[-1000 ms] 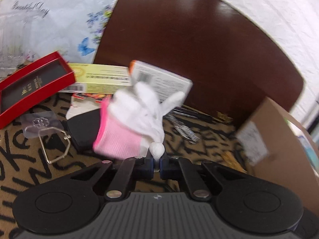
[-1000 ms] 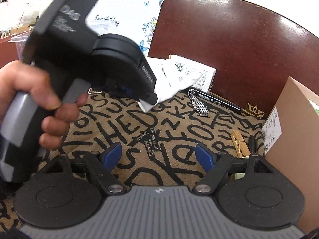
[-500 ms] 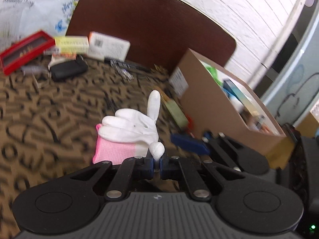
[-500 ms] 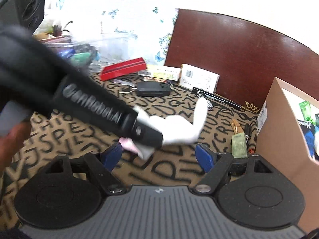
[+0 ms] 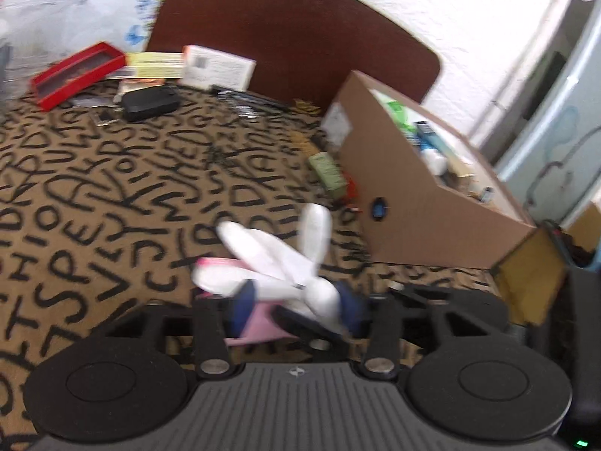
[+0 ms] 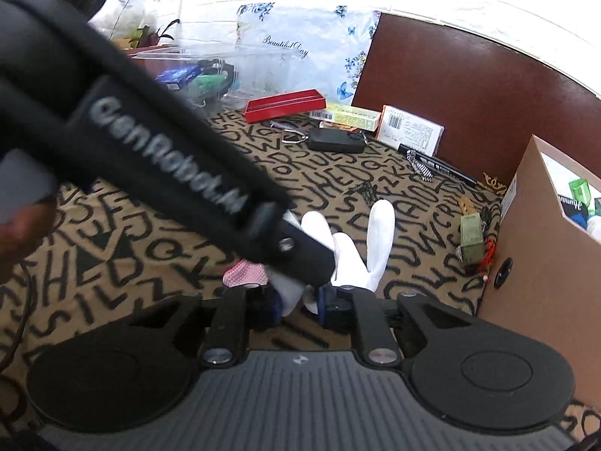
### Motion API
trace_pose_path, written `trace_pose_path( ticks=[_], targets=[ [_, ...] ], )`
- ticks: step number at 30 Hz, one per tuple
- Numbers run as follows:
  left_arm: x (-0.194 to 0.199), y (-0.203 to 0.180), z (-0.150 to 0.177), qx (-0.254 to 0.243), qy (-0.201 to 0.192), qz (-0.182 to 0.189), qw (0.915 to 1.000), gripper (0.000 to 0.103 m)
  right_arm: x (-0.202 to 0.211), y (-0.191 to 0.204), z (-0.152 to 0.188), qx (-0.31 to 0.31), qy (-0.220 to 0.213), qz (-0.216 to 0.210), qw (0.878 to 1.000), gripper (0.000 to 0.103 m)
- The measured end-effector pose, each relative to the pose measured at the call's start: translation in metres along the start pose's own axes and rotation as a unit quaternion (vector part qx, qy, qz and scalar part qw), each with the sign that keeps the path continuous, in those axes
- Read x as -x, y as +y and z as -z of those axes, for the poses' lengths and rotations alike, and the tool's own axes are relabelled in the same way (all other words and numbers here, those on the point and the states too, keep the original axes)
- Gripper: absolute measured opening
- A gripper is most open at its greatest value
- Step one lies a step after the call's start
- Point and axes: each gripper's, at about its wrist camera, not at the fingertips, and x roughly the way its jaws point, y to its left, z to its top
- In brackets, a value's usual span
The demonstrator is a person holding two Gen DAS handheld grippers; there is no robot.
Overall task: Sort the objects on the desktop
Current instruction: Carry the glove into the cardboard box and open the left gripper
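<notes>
Hanging just off both tools, the white glove (image 6: 353, 259) with its pink cuff is mid-handover: the right tool (image 6: 300, 304) is pressed together on its lower part, while the left tool (image 5: 296, 306) is opening around it. Glove fingers point away toward the far tabletop edge; the cardboard box (image 6: 541, 248) stands to the right, nearer the right tool.

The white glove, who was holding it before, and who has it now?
The left hand-held gripper carried the glove from the boxes toward the cardboard box and is opening. The right hand-held gripper closed on it. Red box and black case stayed put.
</notes>
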Motion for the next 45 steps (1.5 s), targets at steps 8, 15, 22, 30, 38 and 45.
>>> trace_pose_path(
  ticks=[8, 15, 22, 30, 38, 45],
  targets=[
    [-0.022, 0.009, 0.007, 0.017, 0.040, 0.011, 0.9990, 0.077, 0.013, -0.011, 0.016, -0.053, 0.013, -0.022, 0.998, 0.010],
    [-0.025, -0.022, 0.001, -0.005, 0.040, 0.064, 0.9971, 0.023, 0.033, -0.023, 0.022, -0.081, 0.002, -0.009, 0.997, 0.010],
    [-0.002, -0.082, -0.045, -0.065, -0.021, 0.114, 0.9911, 0.021, 0.081, -0.052, 0.002, -0.081, -0.077, 0.059, 0.992, 0.010],
    [-0.005, -0.157, -0.099, -0.123, -0.079, 0.177, 0.9733, 0.021, 0.126, -0.101, -0.022, -0.073, -0.162, 0.170, 0.969, 0.010],
    [-0.035, -0.208, -0.145, -0.142, -0.108, 0.220, 0.9590, 0.021, 0.130, -0.162, -0.041, -0.048, -0.192, 0.245, 0.949, 0.010],
    [-0.099, -0.225, -0.161, -0.149, -0.100, 0.210, 0.9610, 0.021, 0.093, -0.211, -0.036, -0.027, -0.167, 0.287, 0.943, 0.010]
  ],
)
